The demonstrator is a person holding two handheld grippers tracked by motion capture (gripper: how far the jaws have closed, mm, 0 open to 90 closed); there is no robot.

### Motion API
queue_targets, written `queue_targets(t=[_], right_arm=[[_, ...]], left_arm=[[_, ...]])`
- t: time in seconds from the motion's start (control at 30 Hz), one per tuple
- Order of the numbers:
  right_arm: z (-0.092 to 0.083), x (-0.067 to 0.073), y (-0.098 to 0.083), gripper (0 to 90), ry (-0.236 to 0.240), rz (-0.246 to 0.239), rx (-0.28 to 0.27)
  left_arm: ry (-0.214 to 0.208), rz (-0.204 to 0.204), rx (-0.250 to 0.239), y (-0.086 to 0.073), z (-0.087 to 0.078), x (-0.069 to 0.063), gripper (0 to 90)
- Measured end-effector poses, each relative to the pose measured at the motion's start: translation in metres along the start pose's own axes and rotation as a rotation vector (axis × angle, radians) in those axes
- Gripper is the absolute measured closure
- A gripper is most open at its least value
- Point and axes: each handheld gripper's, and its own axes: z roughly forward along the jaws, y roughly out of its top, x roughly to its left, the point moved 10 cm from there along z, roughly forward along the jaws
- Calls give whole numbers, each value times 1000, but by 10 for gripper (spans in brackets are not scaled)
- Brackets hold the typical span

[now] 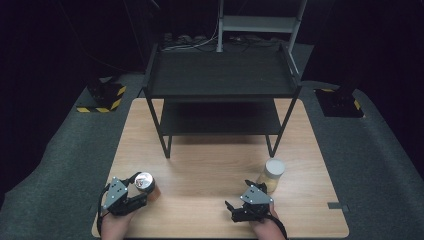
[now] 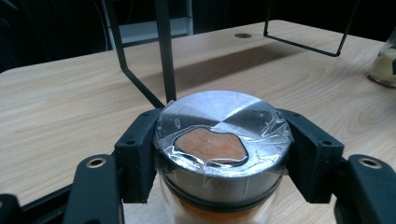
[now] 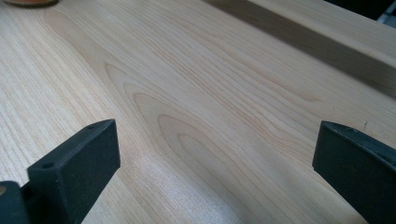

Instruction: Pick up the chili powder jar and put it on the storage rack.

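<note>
A glass jar (image 1: pixel 144 182) with orange powder and a round metal lid (image 2: pixel 223 135), wrapped in clear film, stands upright at the table's front left. My left gripper (image 1: pixel 141 192) is shut on it just under the lid, one black finger (image 2: pixel 137 154) pressing on each side. A second jar (image 1: pixel 272 174) with a white lid and pale yellow contents stands at the front right. Just in front of and to the left of that jar, my right gripper (image 1: pixel 231 211) is open, low over bare wood (image 3: pixel 215 158), holding nothing.
A black two-tier metal rack (image 1: pixel 220 75) stands on the back half of the wooden table (image 1: pixel 210 165); its thin legs (image 2: pixel 166 51) rise just beyond the orange jar. Bare wood lies between the two jars. Grey carpet surrounds the table.
</note>
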Motion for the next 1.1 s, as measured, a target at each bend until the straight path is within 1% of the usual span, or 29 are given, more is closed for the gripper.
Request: queue_targets(t=[0.2,0.27,0.37,0.53,0.57,0.63,0.67,0.73,0.8,0.83,0.9,0.93,0.97,1.0,1.1], right_arm=[[1,0,1,0,-9,-4,26],[2,0,2,1,-15,-9,50],[2,0,3,1,-19,-13,68],[2,0,2,2,-19,-6,68],[2,0,2,2,-18,-6,66],[2,0,2,2,-18,-6,66],[2,0,2,1,-18,-6,65],[2,0,2,2,-19,-6,65],[2,0,2,2,-18,-6,64],[2,0,2,2,-18,-7,64],[2,0,2,2,-18,-8,63],[2,0,2,2,-17,-9,61],[1,0,2,2,-17,-7,61],[1,0,2,2,-17,-7,61],[1,-1,2,2,-15,-6,61]], left_arm=[[0,6,-16,4,-2,-3,351],[-3,12,-20,6,-2,-5,351],[-5,20,-25,9,-4,-7,351],[-7,33,-35,14,-6,-10,351],[-13,33,-39,18,-7,-12,351],[-18,31,-42,20,-7,-13,351],[-23,27,-53,26,-9,-16,351],[-24,30,-58,29,-10,-17,351],[-23,22,-73,35,-11,-19,351],[-27,12,-90,41,-12,-20,351],[-29,8,-98,45,-13,-20,351],[-29,8,-104,48,-13,-21,351],[-33,23,-113,54,-15,-23,351],[-33,23,-113,54,-15,-23,351],[-42,32,-127,61,-16,-25,351]])
